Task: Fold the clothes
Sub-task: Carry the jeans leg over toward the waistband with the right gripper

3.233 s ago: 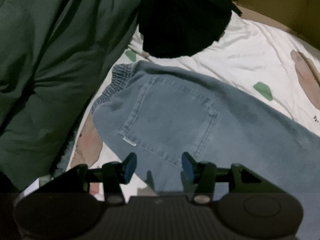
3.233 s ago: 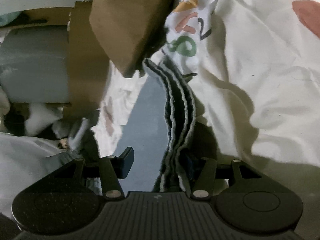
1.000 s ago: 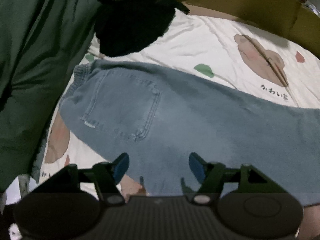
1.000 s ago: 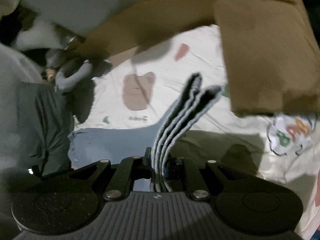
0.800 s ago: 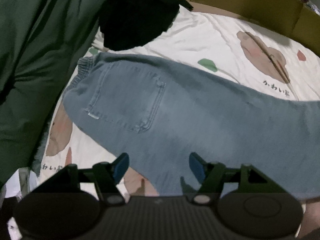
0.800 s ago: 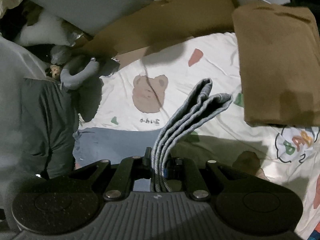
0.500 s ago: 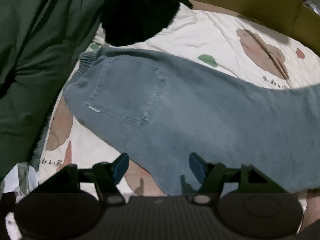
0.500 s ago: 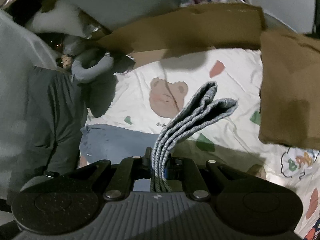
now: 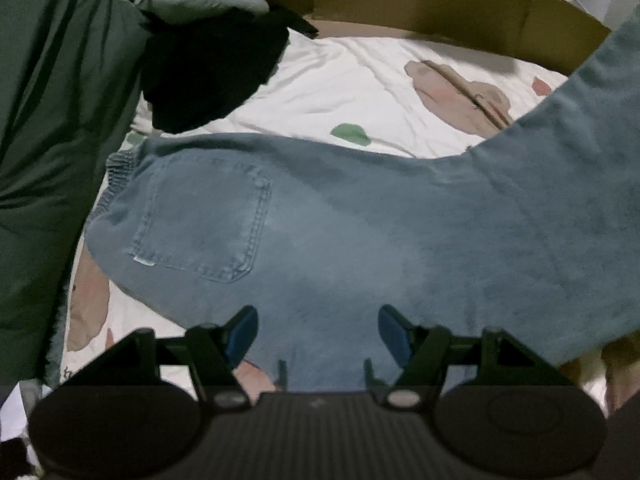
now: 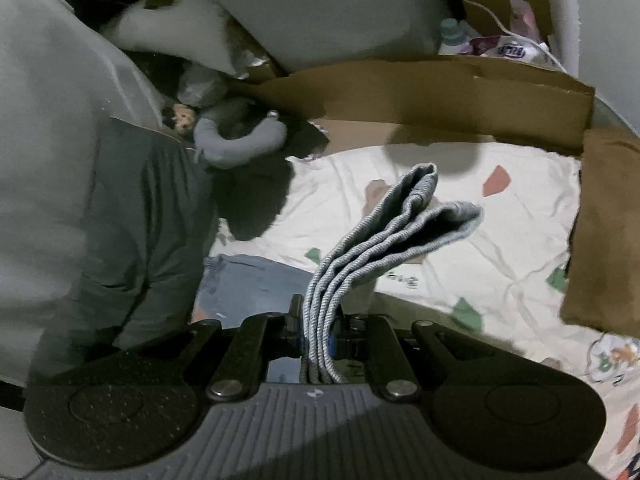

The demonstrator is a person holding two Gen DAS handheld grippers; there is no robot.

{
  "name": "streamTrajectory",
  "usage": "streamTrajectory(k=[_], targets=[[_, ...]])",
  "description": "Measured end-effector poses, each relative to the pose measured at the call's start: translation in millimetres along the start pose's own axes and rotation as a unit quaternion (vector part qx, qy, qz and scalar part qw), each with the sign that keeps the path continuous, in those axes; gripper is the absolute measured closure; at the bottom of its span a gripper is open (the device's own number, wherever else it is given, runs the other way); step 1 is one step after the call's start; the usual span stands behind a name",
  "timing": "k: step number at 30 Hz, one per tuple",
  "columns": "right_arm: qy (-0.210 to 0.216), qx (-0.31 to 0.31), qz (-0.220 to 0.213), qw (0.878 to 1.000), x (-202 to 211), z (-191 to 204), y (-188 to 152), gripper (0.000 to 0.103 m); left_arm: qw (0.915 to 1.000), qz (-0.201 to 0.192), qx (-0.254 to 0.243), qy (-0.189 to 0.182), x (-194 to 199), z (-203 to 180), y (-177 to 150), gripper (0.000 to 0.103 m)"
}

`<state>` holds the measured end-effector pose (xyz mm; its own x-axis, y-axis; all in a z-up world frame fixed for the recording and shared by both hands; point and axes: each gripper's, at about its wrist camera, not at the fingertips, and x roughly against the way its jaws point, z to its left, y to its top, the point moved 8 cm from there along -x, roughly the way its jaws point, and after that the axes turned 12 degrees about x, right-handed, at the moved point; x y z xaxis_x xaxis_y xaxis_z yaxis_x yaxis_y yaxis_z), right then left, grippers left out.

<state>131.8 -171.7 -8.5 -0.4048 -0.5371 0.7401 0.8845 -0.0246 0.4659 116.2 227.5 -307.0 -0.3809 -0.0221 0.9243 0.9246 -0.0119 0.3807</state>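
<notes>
While right gripper [image 10: 316, 340] jaws clench hem of jeans [image 9: 320, 232] aloft, left gripper [image 9: 318, 328] jaws gape over seat; fold begun, legs not yet laid on bed [image 9: 360, 92].

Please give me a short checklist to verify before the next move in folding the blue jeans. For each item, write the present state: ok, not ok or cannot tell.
1. Right gripper is shut on the stacked leg ends of the light blue denim jeans: ok.
2. All hem layers are caught together in the jaws: cannot tell, the pads hide them.
3. Left gripper is open and holds nothing, above the seat area: ok.
4. Waist end with the stitched back pocket lies flat on the white printed bedsheet: ok.
5. Black garment is apart from the waistband: ok.
6. Lifted legs hang without twist: cannot tell.
</notes>
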Motion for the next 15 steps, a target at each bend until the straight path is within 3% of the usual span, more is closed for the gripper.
streamTrajectory(k=[15], targets=[[0.027,-0.002,-0.033,0.999,-19.7,4.3,1.4,0.093,0.9977,0.039,-0.056,-0.003,-22.2,-28.0,-1.8,0.034]])
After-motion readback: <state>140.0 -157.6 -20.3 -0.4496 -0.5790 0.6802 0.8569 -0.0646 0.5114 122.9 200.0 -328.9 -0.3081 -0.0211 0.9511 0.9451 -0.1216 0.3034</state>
